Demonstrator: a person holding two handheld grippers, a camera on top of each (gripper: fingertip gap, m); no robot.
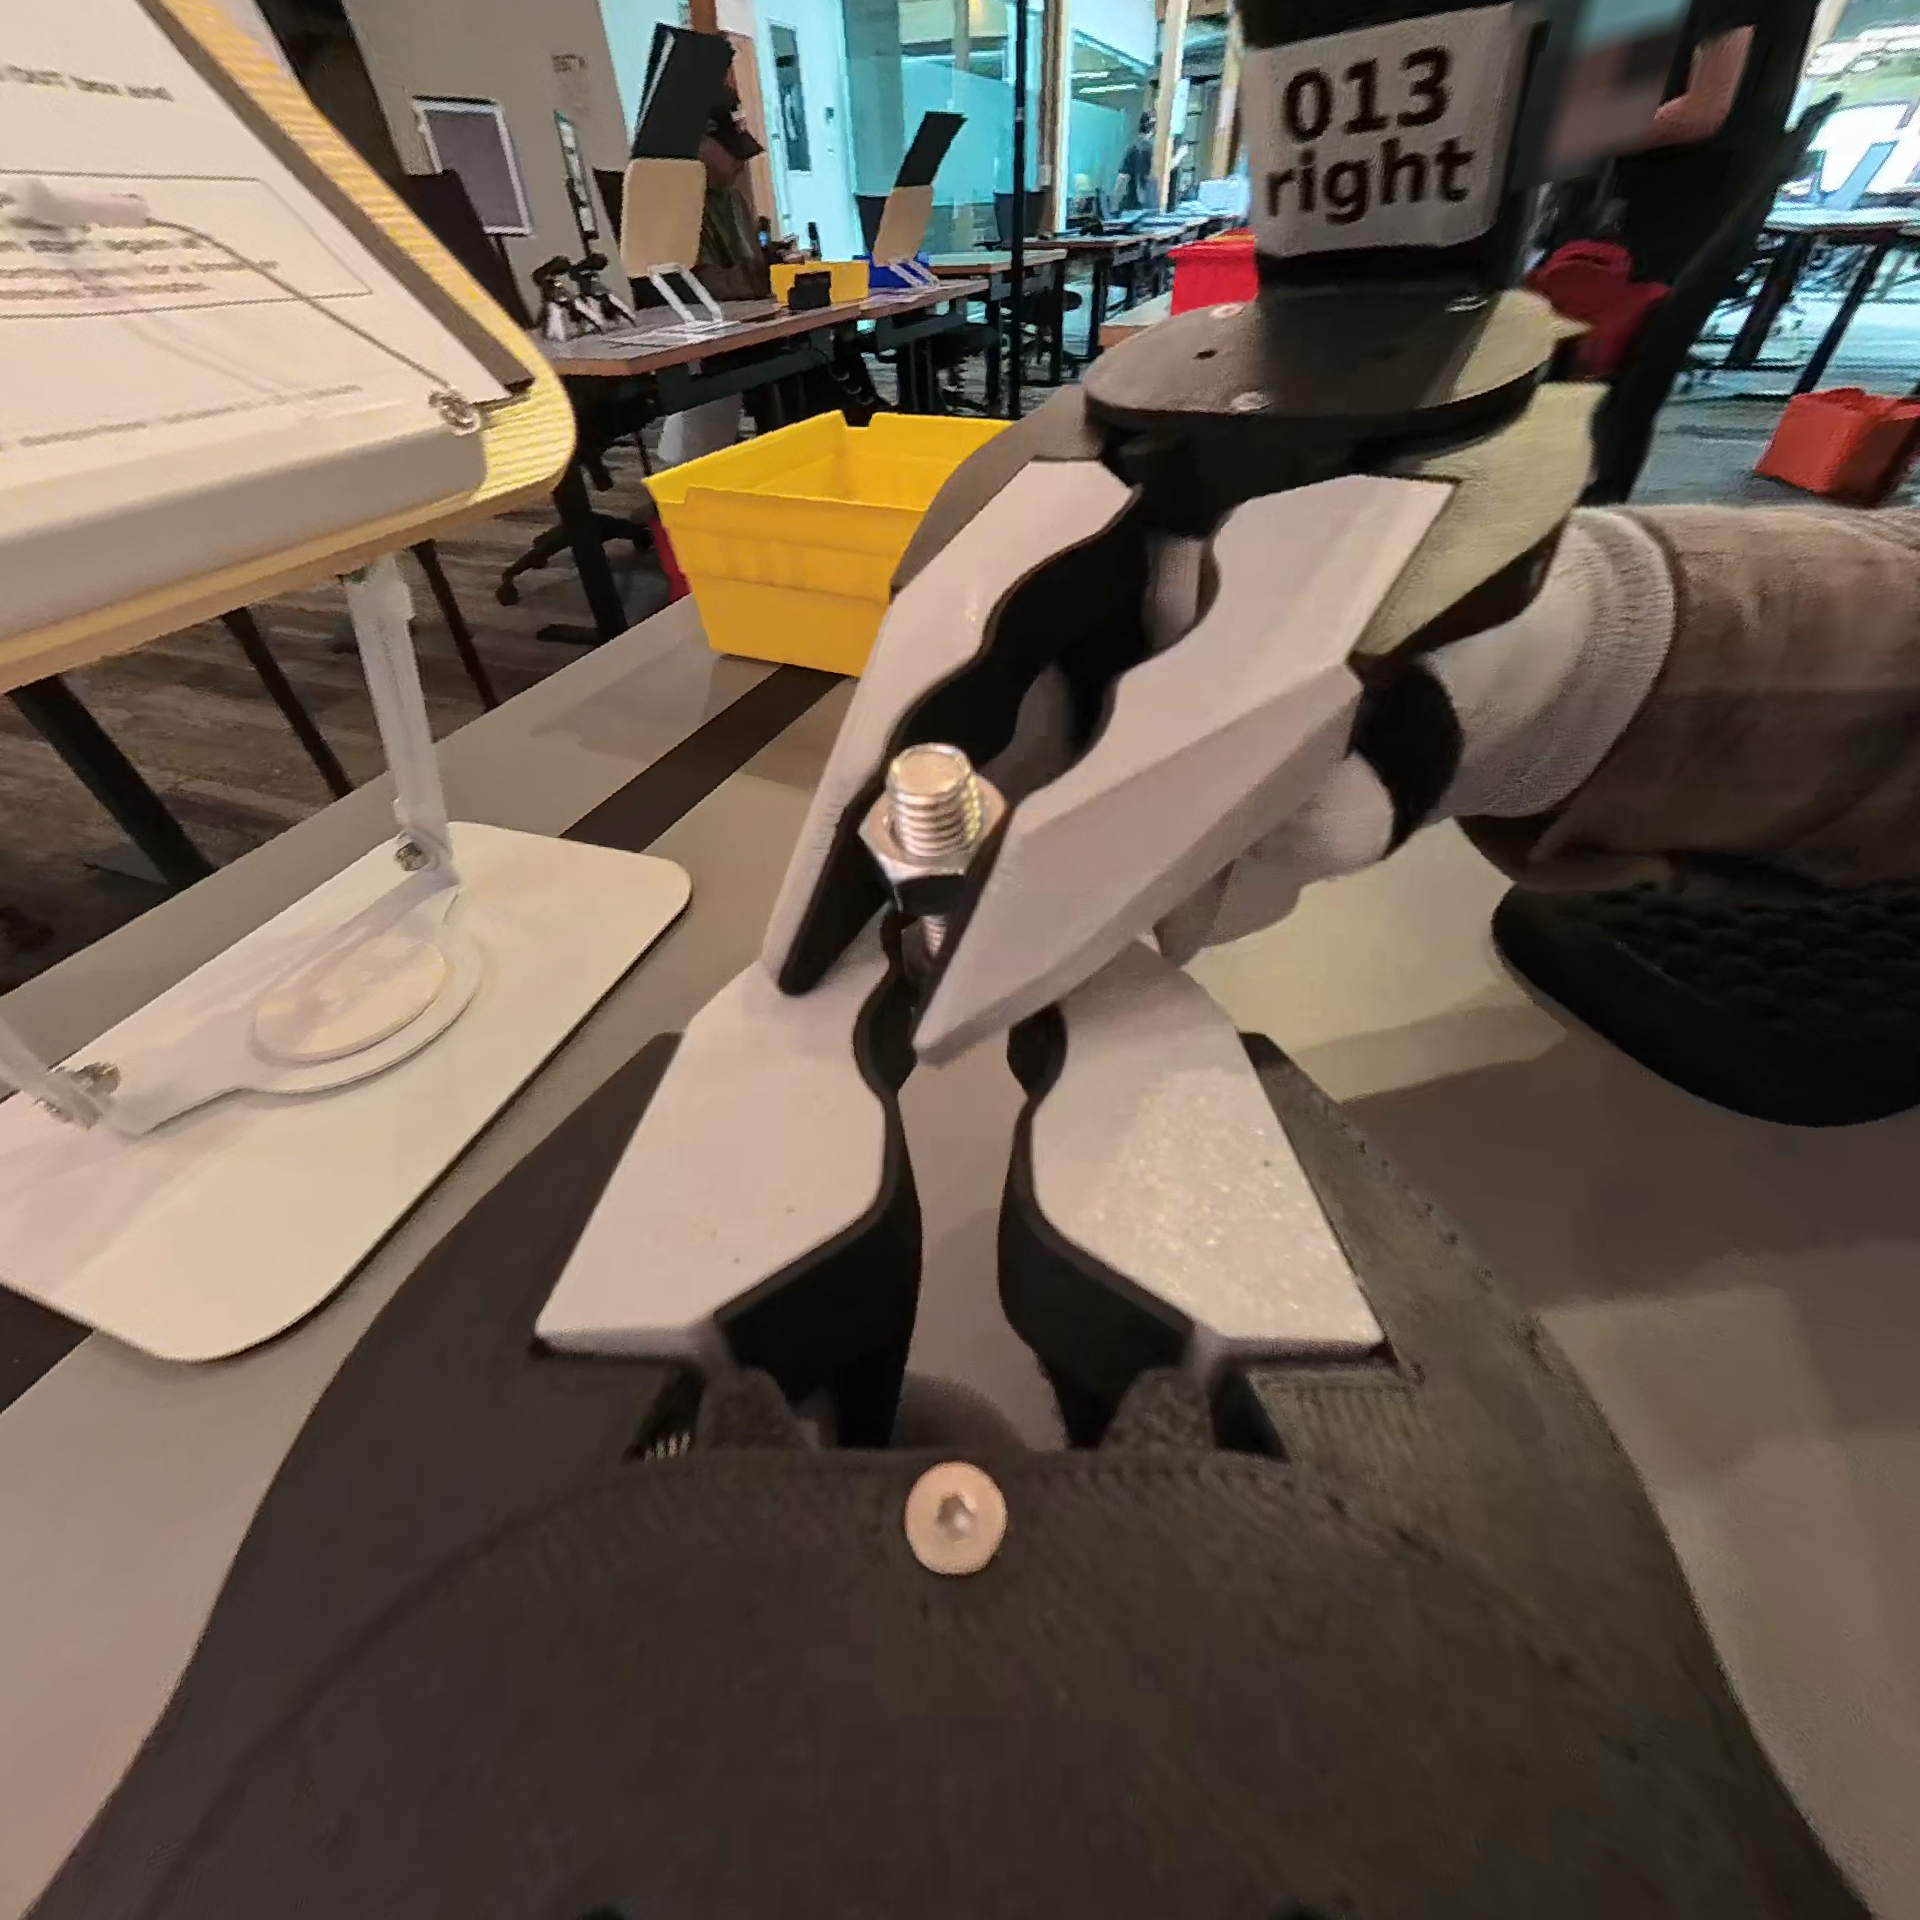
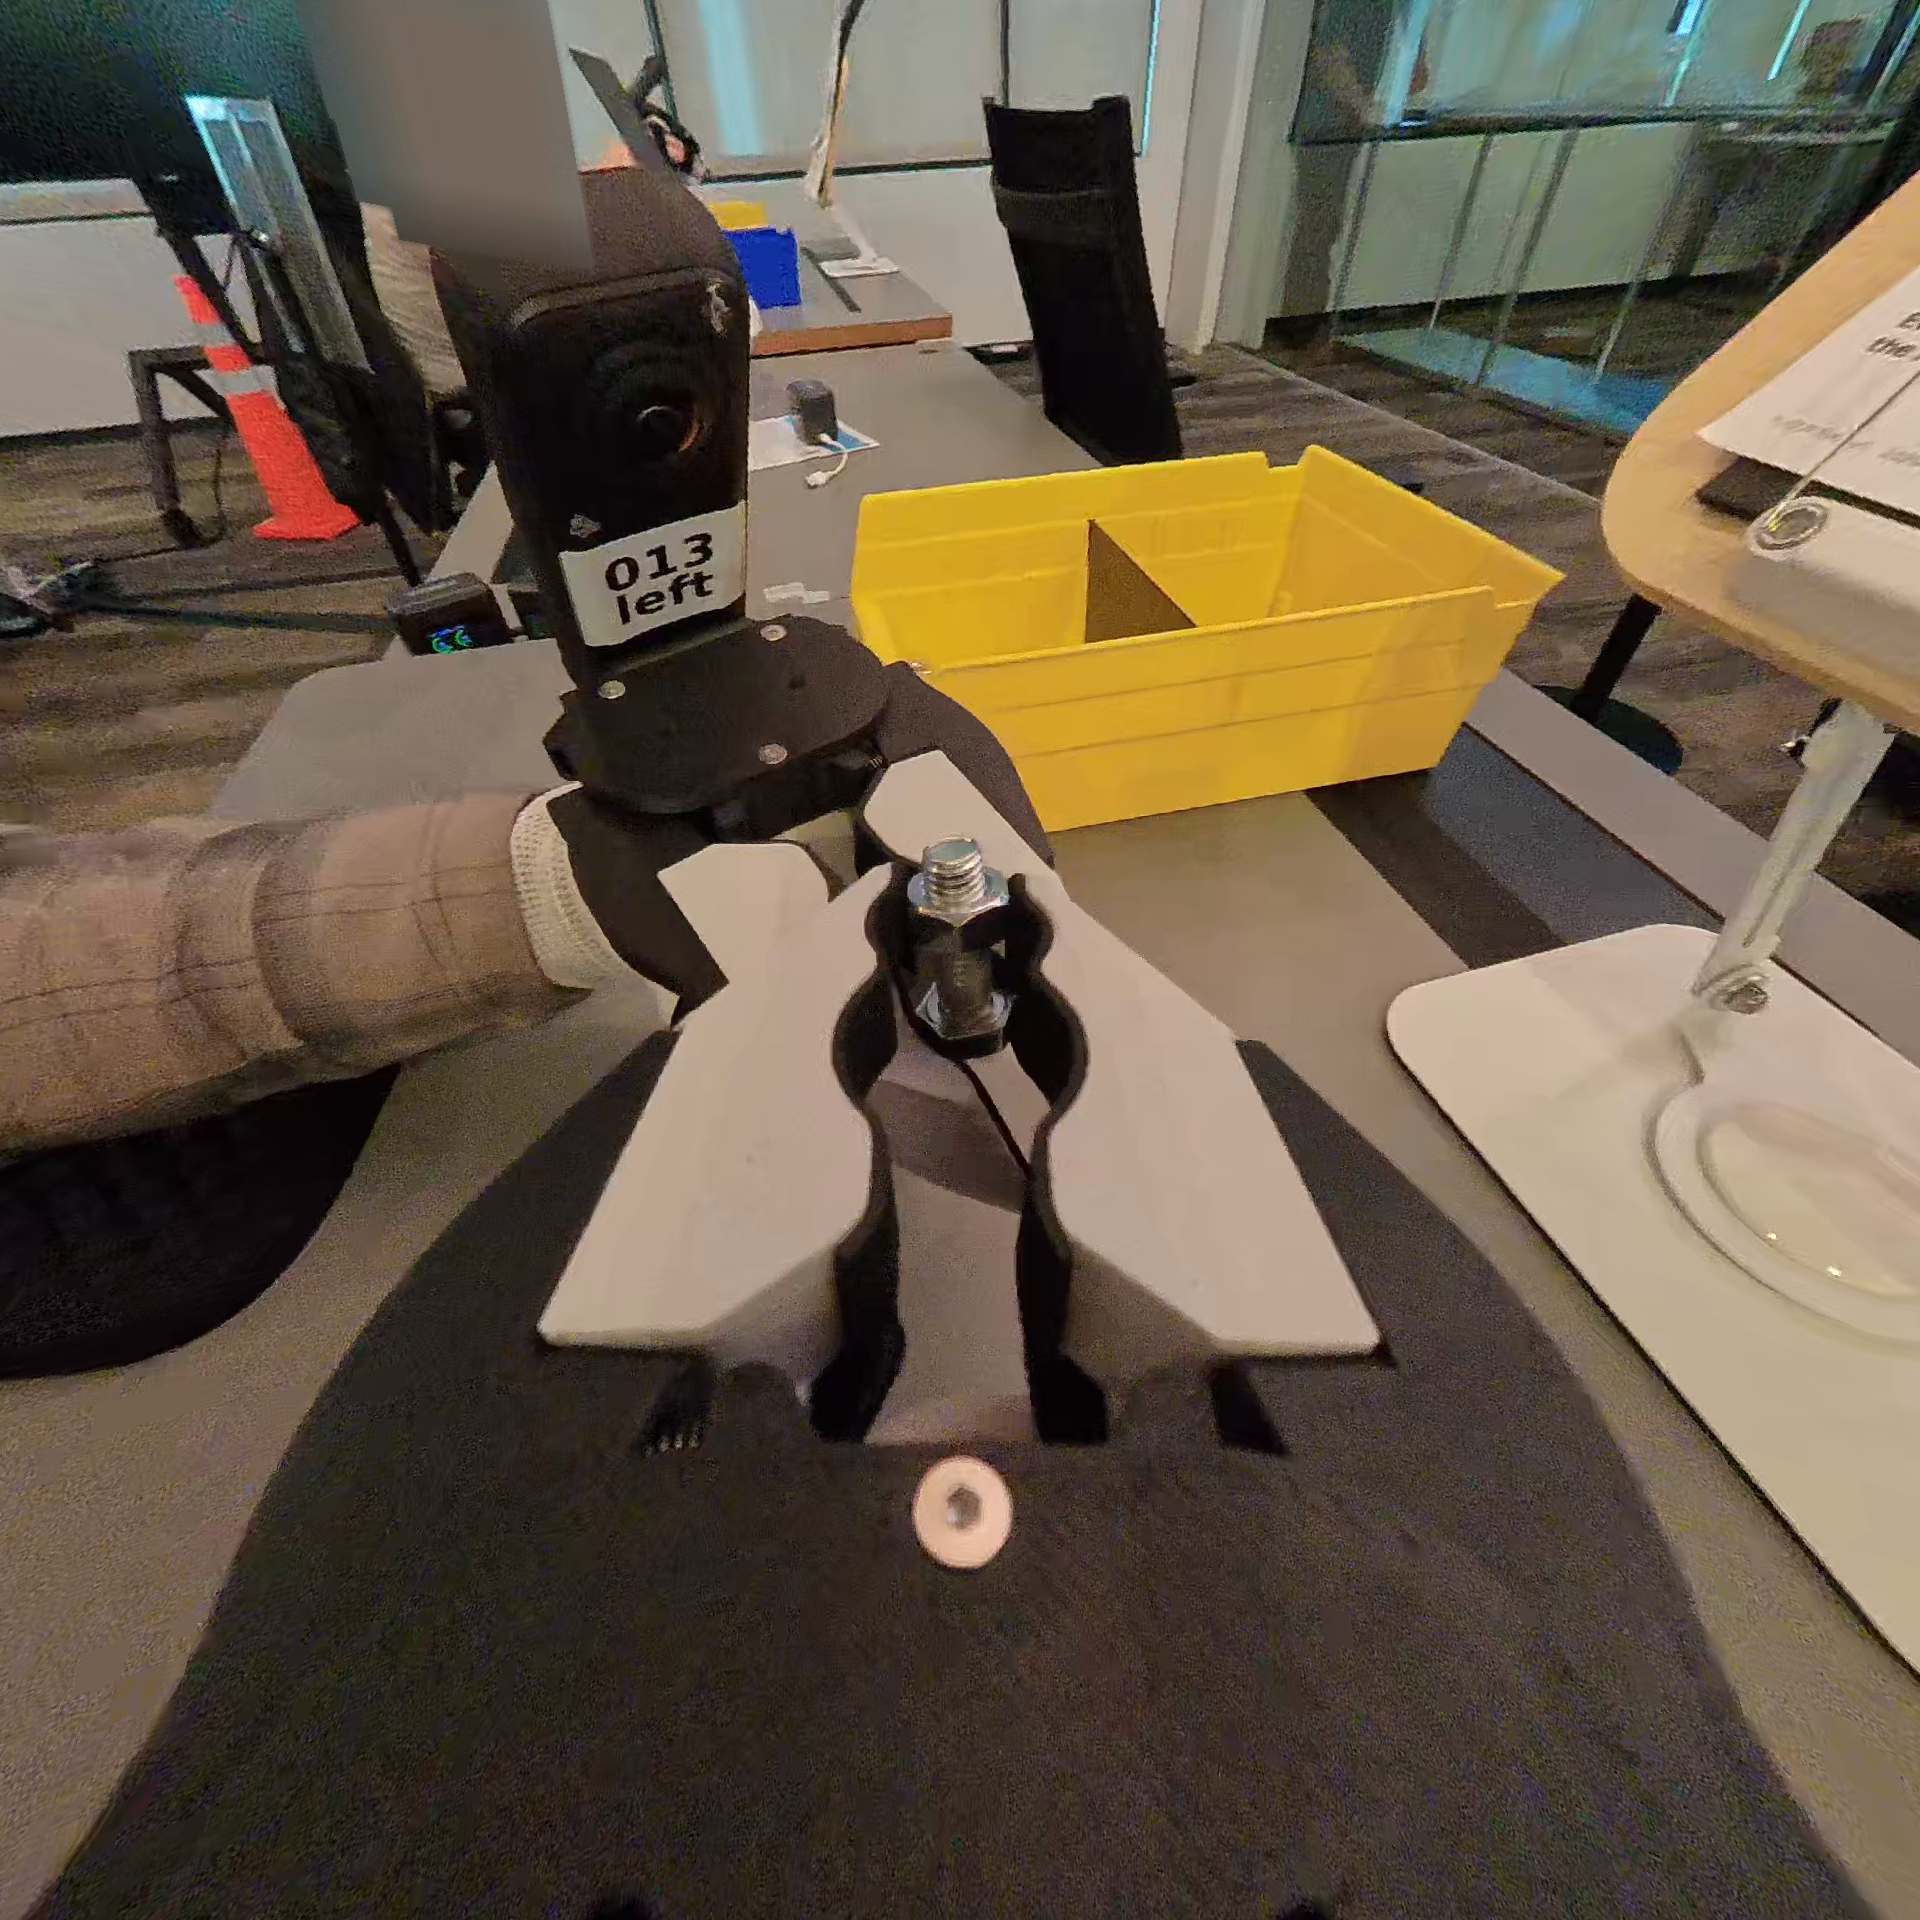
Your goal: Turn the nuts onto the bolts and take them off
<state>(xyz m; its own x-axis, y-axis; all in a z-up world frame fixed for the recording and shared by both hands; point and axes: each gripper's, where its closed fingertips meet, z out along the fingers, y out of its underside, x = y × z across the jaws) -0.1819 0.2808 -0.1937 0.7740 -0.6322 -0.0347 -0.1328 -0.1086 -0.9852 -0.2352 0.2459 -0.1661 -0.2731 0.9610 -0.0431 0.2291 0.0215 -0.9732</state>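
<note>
Grey desk [image 1: 1714, 1247], yellow bin [image 2: 1195, 665] behind: hex bolt [image 2: 951, 977] is clamped upright, probably by its shank, in the left gripper [image 2: 961, 971]. Hex nut [image 1: 932, 836], near the threaded tip, is pinched by the right gripper [image 1: 914, 914]; it's best turned square and gently.

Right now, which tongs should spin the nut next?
Right. The right tongs are shut on the nut near the threaded tip of the bolt, while the left tongs clamp the shank lower down, probably steadying it upright.

Even indoor light, soft shadows, fisheye-warped edges.
</note>
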